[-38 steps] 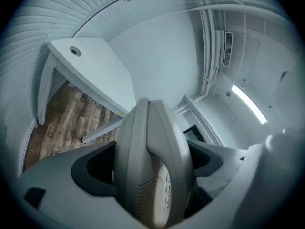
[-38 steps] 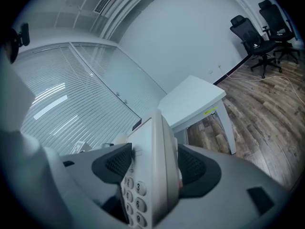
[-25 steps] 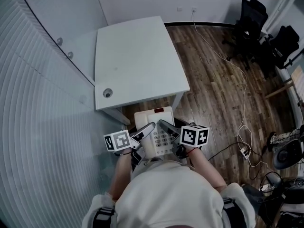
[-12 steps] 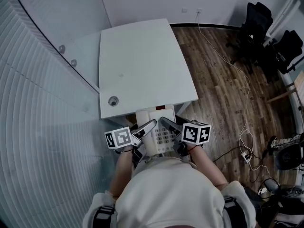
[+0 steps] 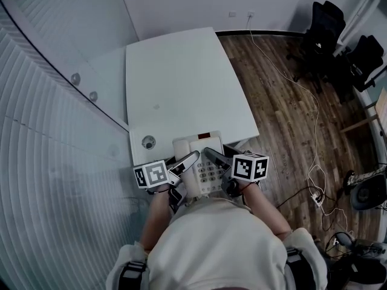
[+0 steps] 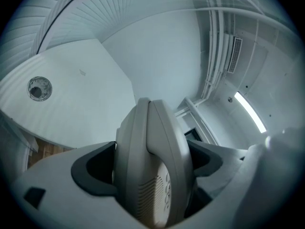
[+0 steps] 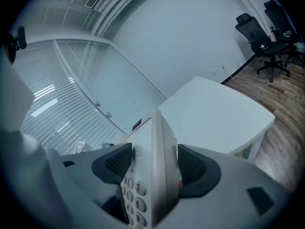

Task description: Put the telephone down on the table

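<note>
Both claws have the telephone (image 5: 203, 171) clamped between them: left claw (image 6: 151, 165) closed tight on the handset side, right claw (image 7: 152, 165) pinching the keypad side. It's at lower centre of the head view, by the near edge of the worktop (image 5: 181, 77). It looks like rigid, slick, light plastic, and the handset could slide loose. There's broad bare surface ahead, but mind the cable hole (image 5: 148, 142) at left.

Qty check, items in view:
- telephone (image 5: 204, 162): 1 pc.
- claws: 2, i.e. left claw (image 5: 188, 160) and right claw (image 5: 211, 156).
- desk (image 5: 181, 77): 1, w/ 1 round grommet (image 5: 148, 142).
- blk office chairs: 2, i.e. wall-side chair (image 5: 323, 20) and rt-edge chair (image 5: 366, 53).
- glass-wall fittings: 2, i.e. upper fitting (image 5: 75, 78) and lower fitting (image 5: 92, 95).
</note>
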### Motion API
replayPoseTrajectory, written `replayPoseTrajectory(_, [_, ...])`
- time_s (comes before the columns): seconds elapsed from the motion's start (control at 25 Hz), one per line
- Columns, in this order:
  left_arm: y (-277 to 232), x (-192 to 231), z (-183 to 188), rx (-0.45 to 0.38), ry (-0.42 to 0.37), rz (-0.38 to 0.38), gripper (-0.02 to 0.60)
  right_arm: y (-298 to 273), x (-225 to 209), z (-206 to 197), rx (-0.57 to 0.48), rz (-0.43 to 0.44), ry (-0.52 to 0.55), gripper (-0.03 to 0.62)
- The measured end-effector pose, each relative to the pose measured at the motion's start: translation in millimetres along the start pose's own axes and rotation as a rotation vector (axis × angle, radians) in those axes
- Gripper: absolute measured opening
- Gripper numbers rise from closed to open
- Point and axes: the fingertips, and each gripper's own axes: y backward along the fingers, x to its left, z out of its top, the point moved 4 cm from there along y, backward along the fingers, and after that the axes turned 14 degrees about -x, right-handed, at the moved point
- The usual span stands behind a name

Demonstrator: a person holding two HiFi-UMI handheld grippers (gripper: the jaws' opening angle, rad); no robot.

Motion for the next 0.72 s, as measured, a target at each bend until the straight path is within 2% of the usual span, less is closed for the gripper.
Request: replayPoseTrajectory(0.72, [-13.1,10.4,3.8,-0.024,0.000,0.022,0.434,-14.6,-13.1,4.6,0.014,0.018,0.004,0.307])
